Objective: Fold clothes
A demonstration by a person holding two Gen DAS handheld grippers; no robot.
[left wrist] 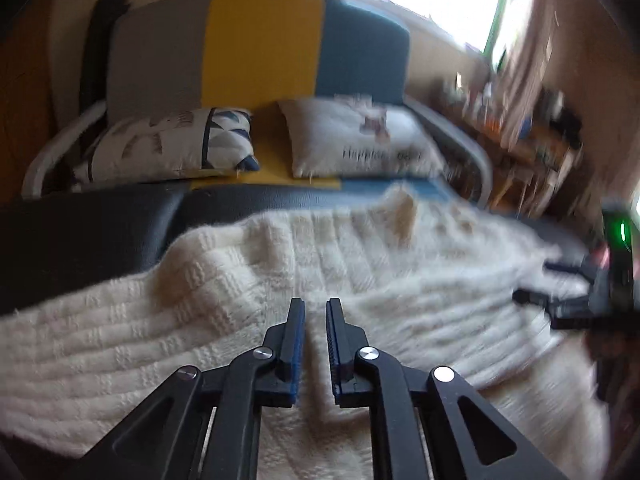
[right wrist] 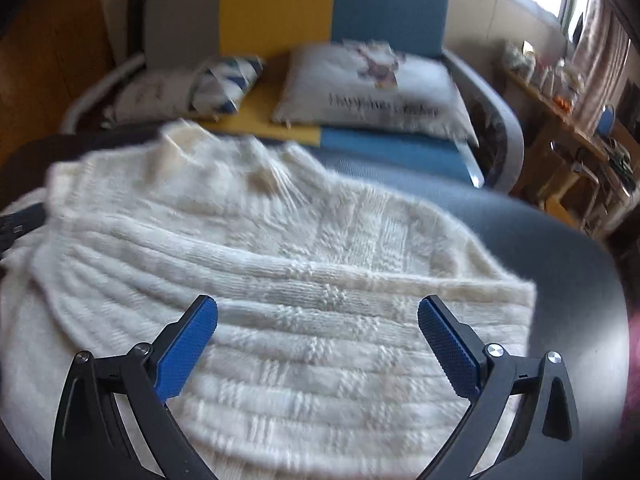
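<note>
A cream cable-knit sweater (left wrist: 360,264) lies spread over a dark padded surface (left wrist: 80,232), its collar toward the sofa. My left gripper (left wrist: 315,304) sits low on the sweater's near part. Its fingers are almost together, and a ridge of knit is pinched between the blue pads. In the right wrist view my right gripper (right wrist: 318,308) hovers over the sweater (right wrist: 280,240) with its fingers wide apart and nothing between them. The right gripper (left wrist: 534,280) also shows at the right edge of the left wrist view, over the sweater's right side.
Behind the dark surface (right wrist: 560,248) stands a sofa (left wrist: 264,48) with grey, yellow and blue panels. On the sofa lie a patterned pillow (left wrist: 172,148) and a white lettered pillow (left wrist: 360,140). A cluttered wooden shelf (right wrist: 580,120) and a curtain stand at the right under a bright window.
</note>
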